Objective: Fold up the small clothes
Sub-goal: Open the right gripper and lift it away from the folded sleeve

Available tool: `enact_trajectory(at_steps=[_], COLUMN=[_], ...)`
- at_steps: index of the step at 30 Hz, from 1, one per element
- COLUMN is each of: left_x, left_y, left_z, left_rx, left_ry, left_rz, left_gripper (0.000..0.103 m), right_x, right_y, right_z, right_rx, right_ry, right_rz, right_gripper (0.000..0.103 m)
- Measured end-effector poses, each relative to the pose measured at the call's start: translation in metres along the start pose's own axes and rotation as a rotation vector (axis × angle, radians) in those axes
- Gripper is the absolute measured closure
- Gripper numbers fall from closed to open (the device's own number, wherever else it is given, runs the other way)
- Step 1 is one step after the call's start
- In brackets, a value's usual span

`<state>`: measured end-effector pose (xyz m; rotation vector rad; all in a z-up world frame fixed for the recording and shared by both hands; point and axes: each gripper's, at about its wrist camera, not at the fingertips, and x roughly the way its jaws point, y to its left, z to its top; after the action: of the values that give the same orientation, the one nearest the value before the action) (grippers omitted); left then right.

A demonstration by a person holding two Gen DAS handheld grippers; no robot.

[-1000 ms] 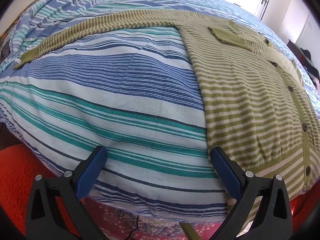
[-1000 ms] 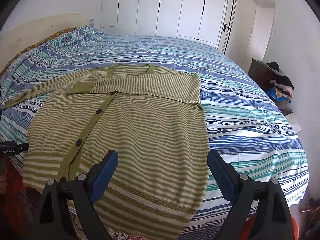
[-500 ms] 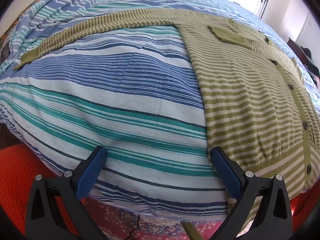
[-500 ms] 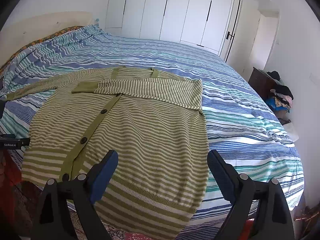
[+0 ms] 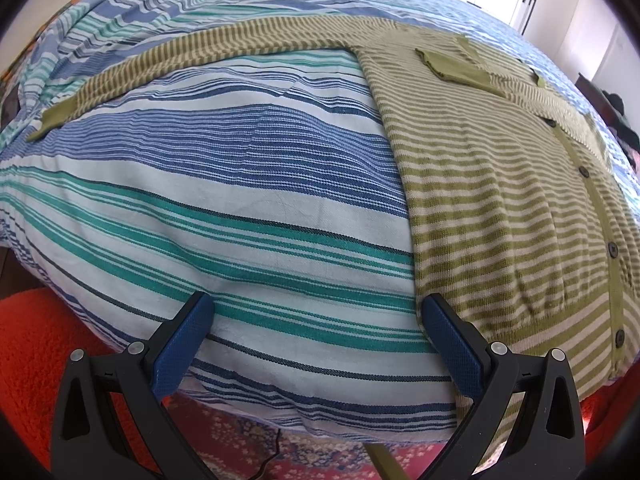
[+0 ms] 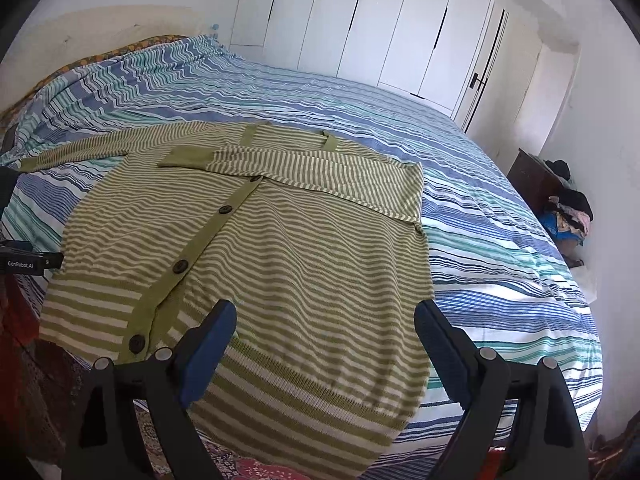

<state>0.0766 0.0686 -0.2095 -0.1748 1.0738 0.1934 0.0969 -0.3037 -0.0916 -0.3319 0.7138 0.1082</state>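
Note:
A green and cream striped cardigan [image 6: 280,248] lies flat on the bed, buttoned, hem toward me. Its right sleeve [image 6: 304,168] is folded across the chest. Its left sleeve [image 5: 192,56] stretches out straight over the bedcover, also seen in the right wrist view [image 6: 92,148]. My left gripper [image 5: 316,320] is open and empty, low at the bed's near edge, just left of the cardigan's side seam [image 5: 408,208]. My right gripper [image 6: 324,328] is open and empty, above the cardigan's hem.
The bed has a blue, teal and white striped cover [image 6: 500,208]. An orange rug [image 5: 36,344] lies on the floor below the bed edge. White wardrobe doors [image 6: 360,24] stand behind the bed. A dark cabinet with piled clothes [image 6: 560,192] is at the right wall.
The right gripper's view has shifted slightly closer over the hem and tilted up. The left gripper has barely moved. The cardigan is unchanged.

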Motion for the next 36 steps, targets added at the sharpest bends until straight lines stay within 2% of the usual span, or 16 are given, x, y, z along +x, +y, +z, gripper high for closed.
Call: enact_trajectory(at_steps=[24,28,31,34,36], left_x=[0.000,-0.001,-0.011,-0.028,-0.035], left_y=[-0.001,0.002,0.019,0.060,0.100], left_z=[-0.001,0.002,0.012,0.027,0.041], left_rx=[0.000,-0.006,-0.080,-0.249,-0.370], left_ry=[0.000,0.014,0.018,-0.043,-0.092], left_rz=[0.001,-0.020,-0.108,-0.217,-0.259], left_gripper=[0.000,0.000,0.001,0.001,0.001], right_x=[0.008,0.008,0.007,0.005,0.006], right_y=[0.006,0.006,0.006,0.005,0.003], right_z=[-0.002,-0.002,-0.002,-0.003,-0.003], right_rx=[-0.012,-0.012,-0.013,-0.011,-0.006], right_ry=[0.019,0.019,0.016,0.014,0.015], right_rz=[0.011,0.010,0.009,0.007,0.005], right_gripper=[0.013,0.013,0.013,0.013,0.013])
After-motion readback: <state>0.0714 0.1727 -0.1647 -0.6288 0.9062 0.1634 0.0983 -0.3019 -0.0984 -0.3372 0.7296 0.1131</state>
